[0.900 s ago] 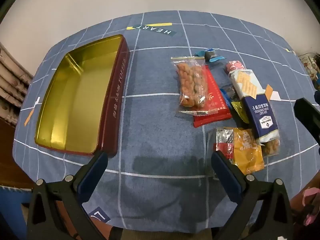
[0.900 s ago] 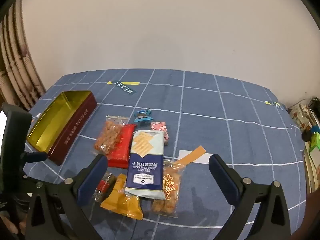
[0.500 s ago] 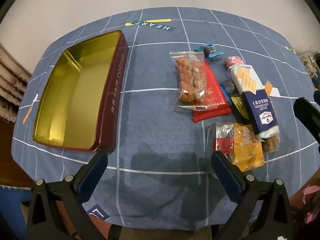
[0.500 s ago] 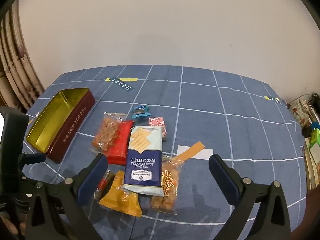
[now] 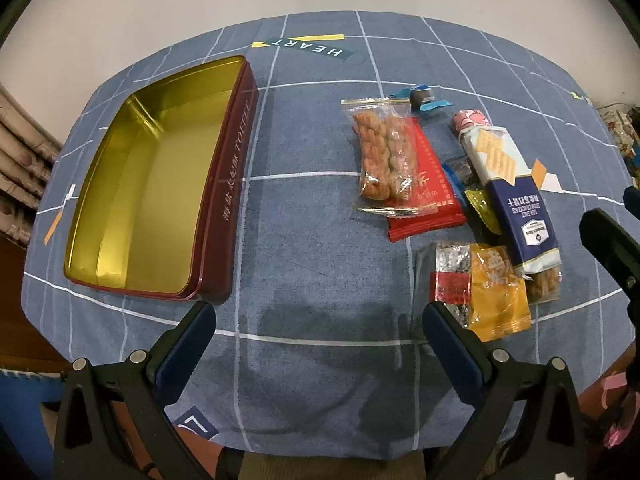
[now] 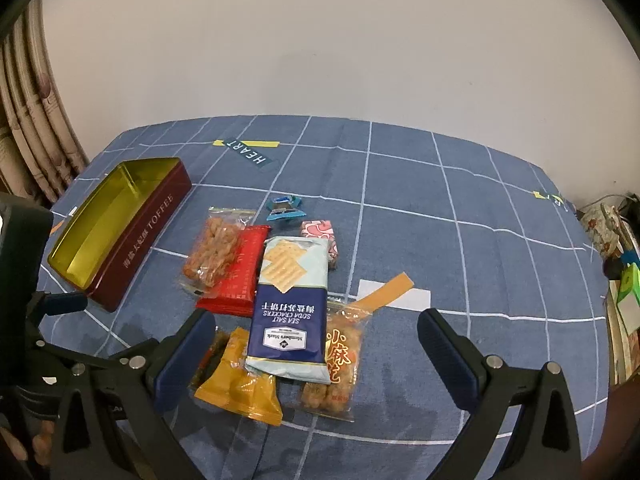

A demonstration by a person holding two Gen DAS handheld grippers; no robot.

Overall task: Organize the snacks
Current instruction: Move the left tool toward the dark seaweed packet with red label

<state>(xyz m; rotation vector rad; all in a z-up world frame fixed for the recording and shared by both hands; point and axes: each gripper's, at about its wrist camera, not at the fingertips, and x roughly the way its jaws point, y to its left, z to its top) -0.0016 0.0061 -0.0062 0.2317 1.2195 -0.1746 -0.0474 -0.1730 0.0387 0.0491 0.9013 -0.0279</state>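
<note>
So I have both tools, the left tool (image 5: 316, 332) and right tool (image 6: 316, 338), spread wide and empty above the desk (image 5: 320, 264), nothing packed yet, and next must grip a snack from the snack pile (image 6: 276, 300) for the empty tin (image 5: 152, 184).

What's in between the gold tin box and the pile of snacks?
Nothing, just bare blue tablecloth between the tin and the nearest snack, the clear bag of fried twists. The left wrist view shows it best.

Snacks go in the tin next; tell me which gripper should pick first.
Right. The right gripper hangs open over the snack pile, cracker pack between its fingers; the left gripper faces bare cloth.
</note>
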